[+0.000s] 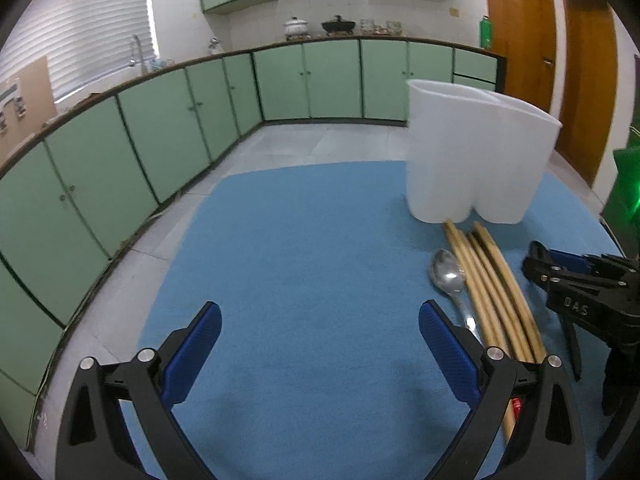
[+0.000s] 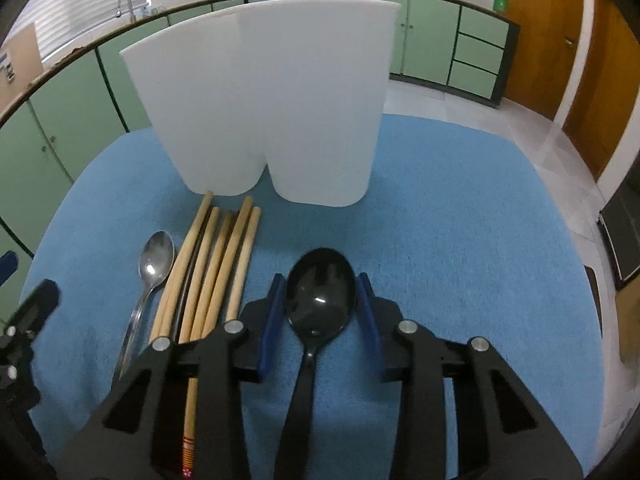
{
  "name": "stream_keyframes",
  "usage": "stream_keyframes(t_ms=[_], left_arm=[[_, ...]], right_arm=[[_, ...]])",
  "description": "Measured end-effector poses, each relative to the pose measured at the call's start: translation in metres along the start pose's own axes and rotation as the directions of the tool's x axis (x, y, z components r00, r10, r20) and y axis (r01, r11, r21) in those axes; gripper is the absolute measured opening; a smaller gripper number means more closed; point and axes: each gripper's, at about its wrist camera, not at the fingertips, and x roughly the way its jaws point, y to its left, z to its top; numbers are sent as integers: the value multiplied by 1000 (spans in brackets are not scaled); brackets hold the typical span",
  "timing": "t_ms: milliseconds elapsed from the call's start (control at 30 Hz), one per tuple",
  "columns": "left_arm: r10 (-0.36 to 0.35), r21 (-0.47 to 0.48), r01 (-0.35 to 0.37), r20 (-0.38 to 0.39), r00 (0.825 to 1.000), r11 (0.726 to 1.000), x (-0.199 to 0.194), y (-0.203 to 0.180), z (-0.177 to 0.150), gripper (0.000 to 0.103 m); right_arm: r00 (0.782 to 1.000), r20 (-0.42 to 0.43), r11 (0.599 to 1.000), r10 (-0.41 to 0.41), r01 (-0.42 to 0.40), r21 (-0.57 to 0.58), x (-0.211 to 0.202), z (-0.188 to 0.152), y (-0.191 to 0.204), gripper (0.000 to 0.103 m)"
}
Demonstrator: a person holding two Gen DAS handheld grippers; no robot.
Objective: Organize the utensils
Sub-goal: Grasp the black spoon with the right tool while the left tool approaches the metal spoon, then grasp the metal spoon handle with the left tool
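The right gripper is down on the blue mat with the black spoon between its blue pads — the bowl sits right in the gap, handle running back under the tool toward the near edge. The pads flank the widest part of the bowl with a sliver of mat showing on each side, so I'd say they bracket it and don't yet pinch it; hard to be sure on the right. Just left of it lie the chopsticks, a tidy bundle pointing at the far side, and left of those the steel spoon, bowl up. Beyond them all stands the white holder, two joined compartments, upright at the far middle of the mat, nothing visible in it from here. The utensils lie in a row in front of it, it seems so each can be lifted and dropped straight in. The left gripper hovers over bare mat on the left, jaws spread wide, holding nothing — kept clear, I'd guess, while the right works. Next call: squeeze on the bowl or neck, lift, tip handle-down into a compartment. That glossy, rounded bowl could slip.
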Motion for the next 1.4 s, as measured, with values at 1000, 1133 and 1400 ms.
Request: stream_keyframes(t_ms=[1000, 1133, 1400], left_arm=[[-53, 57, 63, -168, 984, 996, 46, -35, 12, 98], [-9, 21, 12, -169, 986, 1000, 50, -14, 14, 98], [-40, 31, 45, -158, 987, 999, 55, -14, 25, 96]], right_arm=[[999, 9, 999, 38, -38, 13, -12, -11, -16, 34], [1000, 11, 1000, 6, -6, 4, -12, -13, -17, 34], [1000, 7, 1000, -25, 25, -10, -8, -7, -22, 35]])
